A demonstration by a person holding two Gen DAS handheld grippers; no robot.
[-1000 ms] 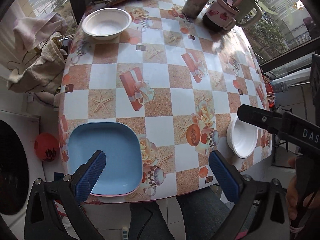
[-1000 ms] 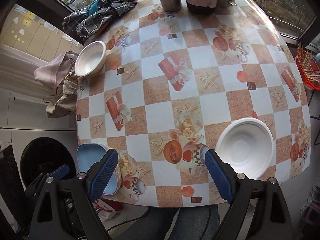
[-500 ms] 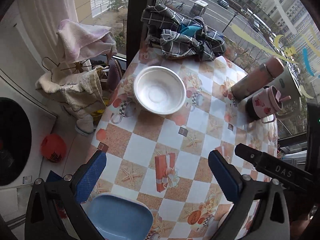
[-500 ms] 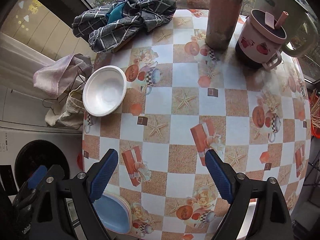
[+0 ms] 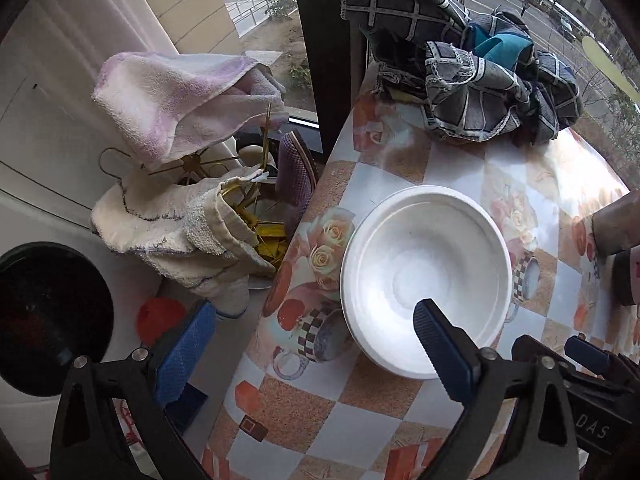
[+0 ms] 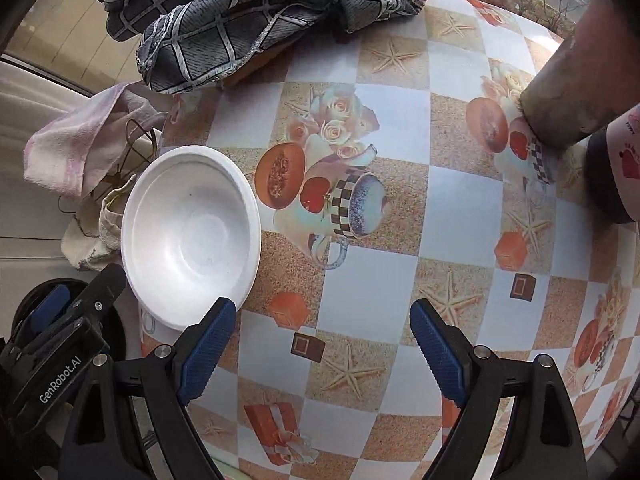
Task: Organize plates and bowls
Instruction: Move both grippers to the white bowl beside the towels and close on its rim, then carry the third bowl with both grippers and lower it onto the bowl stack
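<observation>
Bare tablecloth between bowl and flask

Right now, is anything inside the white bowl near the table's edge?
The white bowl looks empty, apart from tiny dark specks. One left gripper finger covers part of its near side.

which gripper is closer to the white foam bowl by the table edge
Left. The left gripper straddles the white foam bowl's near rim, one finger over its inside, jaws open. The right gripper hangs open over bare tablecloth beside the bowl.

Our left gripper and right gripper, black frames, ribbed blue pads, silver screws, white GenRobot.AI lettering
</observation>
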